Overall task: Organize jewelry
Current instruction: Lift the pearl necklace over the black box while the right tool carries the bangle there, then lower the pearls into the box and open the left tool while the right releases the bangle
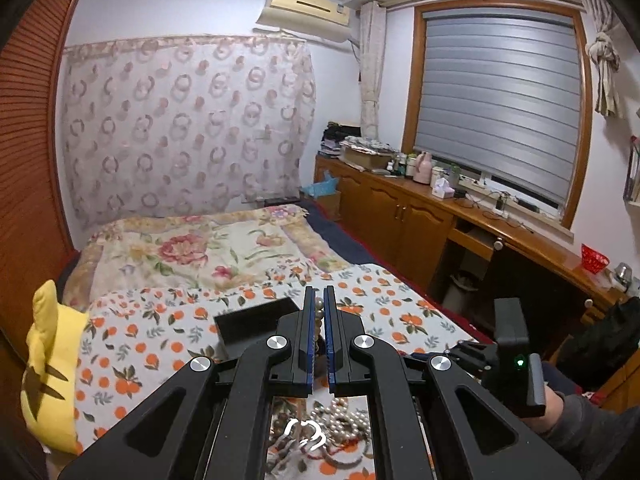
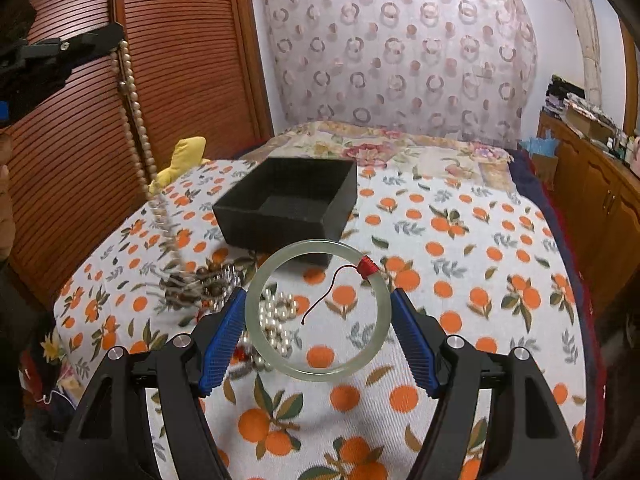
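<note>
My left gripper (image 1: 319, 300) is shut on a beige bead necklace (image 1: 319, 312). In the right wrist view it (image 2: 116, 42) is raised at the upper left, and the necklace (image 2: 138, 128) hangs from it down to a jewelry pile (image 2: 200, 284) on the bed. My right gripper (image 2: 318, 300) holds a pale green jade bangle (image 2: 256, 280) with a red thread wrap (image 2: 367, 268) between its blue pads, above the bedspread. A black open box (image 2: 288, 200) sits just beyond the bangle; it shows in the left wrist view (image 1: 252, 320) too. White pearls (image 2: 276, 316) lie under the bangle.
An orange-print bedspread (image 2: 460, 280) covers the bed. A yellow plush pillow (image 1: 52, 364) lies at the bed's left edge by the wooden louvred wardrobe (image 2: 160, 80). A wooden cabinet (image 1: 420, 212) runs along the right wall under the window.
</note>
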`<state>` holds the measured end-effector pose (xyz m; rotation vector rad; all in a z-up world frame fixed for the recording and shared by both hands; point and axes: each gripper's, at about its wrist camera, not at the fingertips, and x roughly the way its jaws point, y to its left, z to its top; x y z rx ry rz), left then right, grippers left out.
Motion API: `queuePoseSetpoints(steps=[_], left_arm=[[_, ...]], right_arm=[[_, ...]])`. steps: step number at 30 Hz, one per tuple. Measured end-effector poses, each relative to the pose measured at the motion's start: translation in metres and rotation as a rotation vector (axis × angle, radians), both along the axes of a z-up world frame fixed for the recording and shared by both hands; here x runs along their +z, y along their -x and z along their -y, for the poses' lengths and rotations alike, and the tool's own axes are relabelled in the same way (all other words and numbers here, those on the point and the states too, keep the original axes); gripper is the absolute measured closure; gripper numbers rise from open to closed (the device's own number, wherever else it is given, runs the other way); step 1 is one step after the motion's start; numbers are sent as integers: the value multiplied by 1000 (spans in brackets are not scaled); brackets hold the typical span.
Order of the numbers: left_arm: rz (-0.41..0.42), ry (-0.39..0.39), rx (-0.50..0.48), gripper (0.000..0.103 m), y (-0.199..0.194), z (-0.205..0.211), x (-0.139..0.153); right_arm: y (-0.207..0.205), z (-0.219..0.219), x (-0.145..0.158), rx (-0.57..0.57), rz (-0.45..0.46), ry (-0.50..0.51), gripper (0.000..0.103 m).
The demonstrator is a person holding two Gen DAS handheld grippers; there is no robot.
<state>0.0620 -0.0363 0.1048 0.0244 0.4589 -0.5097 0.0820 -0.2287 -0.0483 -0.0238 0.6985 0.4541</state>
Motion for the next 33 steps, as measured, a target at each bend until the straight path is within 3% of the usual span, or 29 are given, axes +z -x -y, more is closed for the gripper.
queuePoseSetpoints(steps=[10, 16, 33], left_arm=[[22, -17, 42, 100, -52, -2, 21], [23, -21, 50, 100, -78, 5, 23], [-171, -42, 71, 99, -153, -8, -69]], right_arm=[[-45, -22, 38, 44, 85, 5, 28], [-76, -36, 45, 73, 97, 15, 28], [-139, -78, -8, 173, 1, 59, 28]])
